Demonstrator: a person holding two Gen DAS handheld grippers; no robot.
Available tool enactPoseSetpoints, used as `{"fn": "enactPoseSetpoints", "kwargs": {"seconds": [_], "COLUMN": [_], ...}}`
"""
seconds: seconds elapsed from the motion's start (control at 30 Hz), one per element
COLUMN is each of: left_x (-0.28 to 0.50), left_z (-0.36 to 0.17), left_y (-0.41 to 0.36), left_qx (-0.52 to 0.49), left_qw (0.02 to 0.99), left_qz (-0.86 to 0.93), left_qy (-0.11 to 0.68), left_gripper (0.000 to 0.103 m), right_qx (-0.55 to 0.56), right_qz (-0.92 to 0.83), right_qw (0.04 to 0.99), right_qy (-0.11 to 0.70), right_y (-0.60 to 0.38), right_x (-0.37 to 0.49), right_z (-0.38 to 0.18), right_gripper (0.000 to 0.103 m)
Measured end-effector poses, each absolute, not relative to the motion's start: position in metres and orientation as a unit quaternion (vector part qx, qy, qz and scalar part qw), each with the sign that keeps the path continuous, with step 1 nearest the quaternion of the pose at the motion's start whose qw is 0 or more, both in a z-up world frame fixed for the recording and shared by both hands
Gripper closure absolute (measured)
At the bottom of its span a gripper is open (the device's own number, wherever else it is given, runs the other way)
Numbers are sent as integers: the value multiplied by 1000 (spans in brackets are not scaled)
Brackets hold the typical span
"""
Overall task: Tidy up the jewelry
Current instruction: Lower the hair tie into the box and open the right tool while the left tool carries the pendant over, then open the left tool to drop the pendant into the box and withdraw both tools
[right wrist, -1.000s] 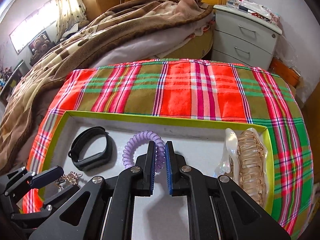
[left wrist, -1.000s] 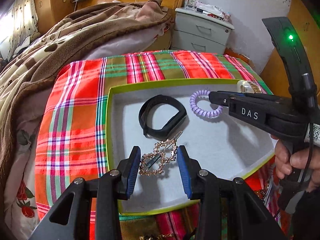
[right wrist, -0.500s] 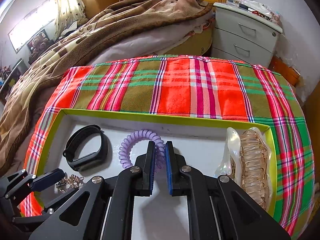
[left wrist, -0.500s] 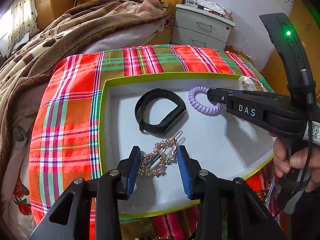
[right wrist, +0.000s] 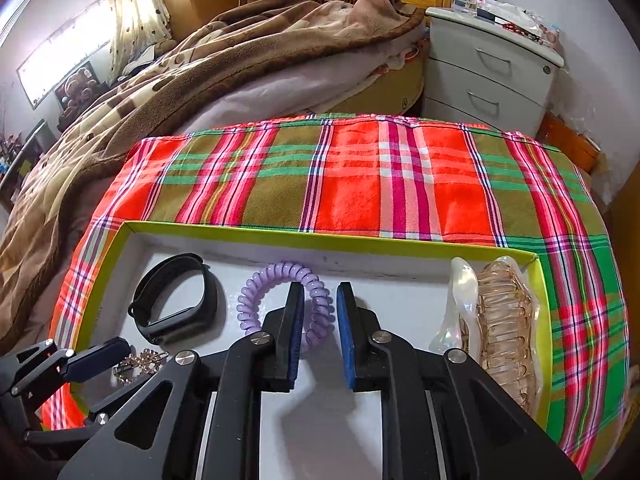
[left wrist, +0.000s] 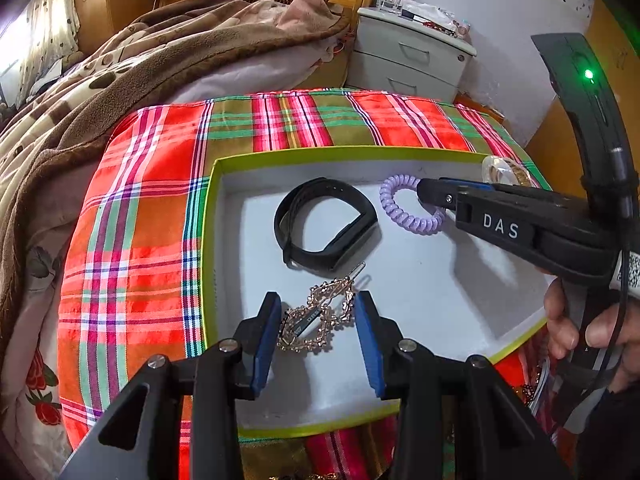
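Note:
A white tray with a lime rim [left wrist: 208,240] [right wrist: 320,236] lies on a plaid cloth. In it are a black wristband [left wrist: 324,228] [right wrist: 176,300], a purple coil hair tie [left wrist: 404,210] [right wrist: 280,276], a gold ornate hair clip [left wrist: 320,316] [right wrist: 140,362] and an amber claw clip [right wrist: 504,328]. My left gripper [left wrist: 318,316] stands open over the tray floor with the gold clip lying between its fingers. My right gripper [right wrist: 318,292] [left wrist: 424,194] is opening its jaws; the right side of the coil tie sits between the pads with a gap on each side.
The red and green plaid cloth [right wrist: 400,184] covers the surface around the tray. A bed with a brown blanket [right wrist: 240,60] lies behind, and a grey nightstand [right wrist: 488,68] stands at the back right. A hand [left wrist: 584,320] holds the right gripper's handle.
The right gripper's pads, shut on the purple coil tie before, have parted and no longer press on it. The left gripper and the gold clip have stayed as they were.

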State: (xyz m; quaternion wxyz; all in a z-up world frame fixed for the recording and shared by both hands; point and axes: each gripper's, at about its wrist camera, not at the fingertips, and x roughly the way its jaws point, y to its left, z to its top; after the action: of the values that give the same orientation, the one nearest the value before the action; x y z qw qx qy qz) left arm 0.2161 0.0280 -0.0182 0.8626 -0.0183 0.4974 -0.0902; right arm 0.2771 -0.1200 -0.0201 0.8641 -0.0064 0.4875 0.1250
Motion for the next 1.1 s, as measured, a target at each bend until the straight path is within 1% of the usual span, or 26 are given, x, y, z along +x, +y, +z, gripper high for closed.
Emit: {"fn": "enactPoseSetpoints", "kwargs": {"seconds": [0.03,0.1,0.43,0.67,0.87,1.1], "left_x": [216,216,202,181,158,129], "left_z": [-18,-18,4,24,29,28], "left_y": [28,29,36,45,58,77], "left_qx": [-20,-21,-44,-53,-67,-89], "left_qw": [862,862,875,886,890,893], "left_qz": [-90,-90,-97,-97,-86,-64], "left_qy": [498,498,473,451,442,437], "left_gripper": [63,63,63,60,60,60], "right_qx": [-3,1,16,32,40,42], "right_qz": [127,130,136,144,153,173], "right_qw": [865,865,876,887,894,894], "right_qy": [486,484,462,437,420,411], "right_y": [-121,-122,-129,-136,-140,-133], "right_x": [276,275,254,226,200,169], "right_z": [-19,-16,4,23,34,34], "right_gripper": [72,64,64,64,64,64]}}
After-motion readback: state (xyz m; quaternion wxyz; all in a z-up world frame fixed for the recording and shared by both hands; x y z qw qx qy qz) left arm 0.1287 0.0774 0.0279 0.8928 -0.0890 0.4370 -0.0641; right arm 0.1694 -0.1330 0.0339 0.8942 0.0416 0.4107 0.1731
